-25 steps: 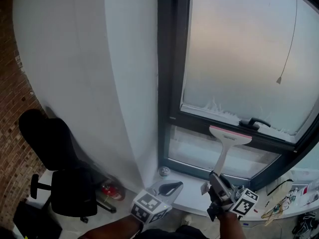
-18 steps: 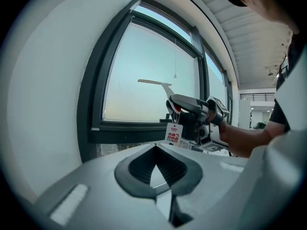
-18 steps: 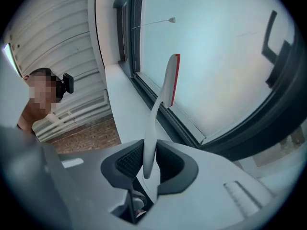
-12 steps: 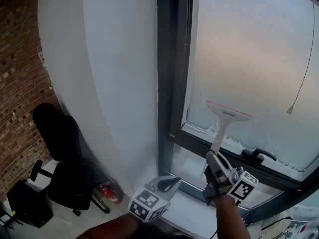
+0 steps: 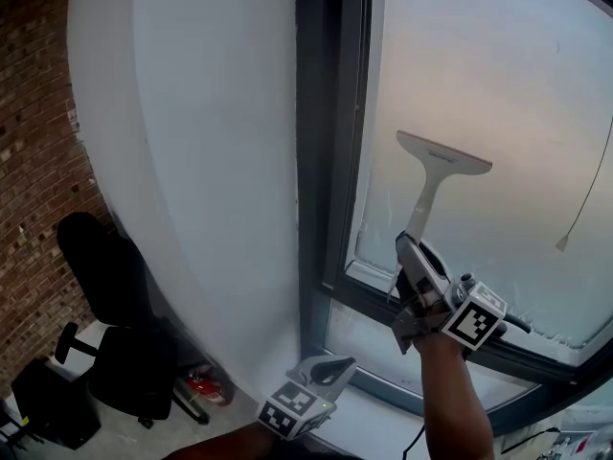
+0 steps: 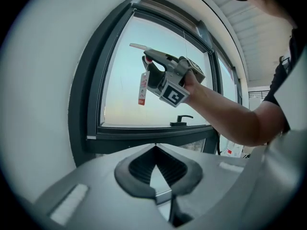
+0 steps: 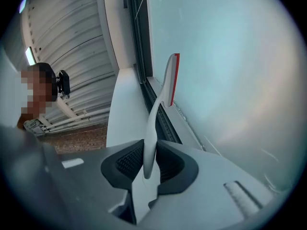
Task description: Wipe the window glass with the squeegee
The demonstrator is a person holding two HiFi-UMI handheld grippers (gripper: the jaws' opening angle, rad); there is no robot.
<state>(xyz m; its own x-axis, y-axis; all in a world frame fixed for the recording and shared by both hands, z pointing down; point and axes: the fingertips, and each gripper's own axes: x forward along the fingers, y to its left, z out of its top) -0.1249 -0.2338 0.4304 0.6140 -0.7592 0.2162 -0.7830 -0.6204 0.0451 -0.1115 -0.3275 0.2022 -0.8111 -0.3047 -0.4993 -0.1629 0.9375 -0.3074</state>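
Observation:
A white squeegee with a red rubber edge lies against the frosted upper window glass, blade up. Its handle runs down into my right gripper, which is shut on it. In the right gripper view the handle sits clamped between the pads and the blade is close to the glass. My left gripper hangs low by the sill, shut and empty. Its own view shows the jaws closed, with the right gripper raised in front of the window.
A dark window frame divides the glass from the white curved wall. A black window handle and a hanging blind cord are to the right. Below left are a black office chair, a red object and a brick wall.
My right gripper has lifted the squeegee from the lower pane up onto the upper glass. The left gripper has stayed low by the sill.

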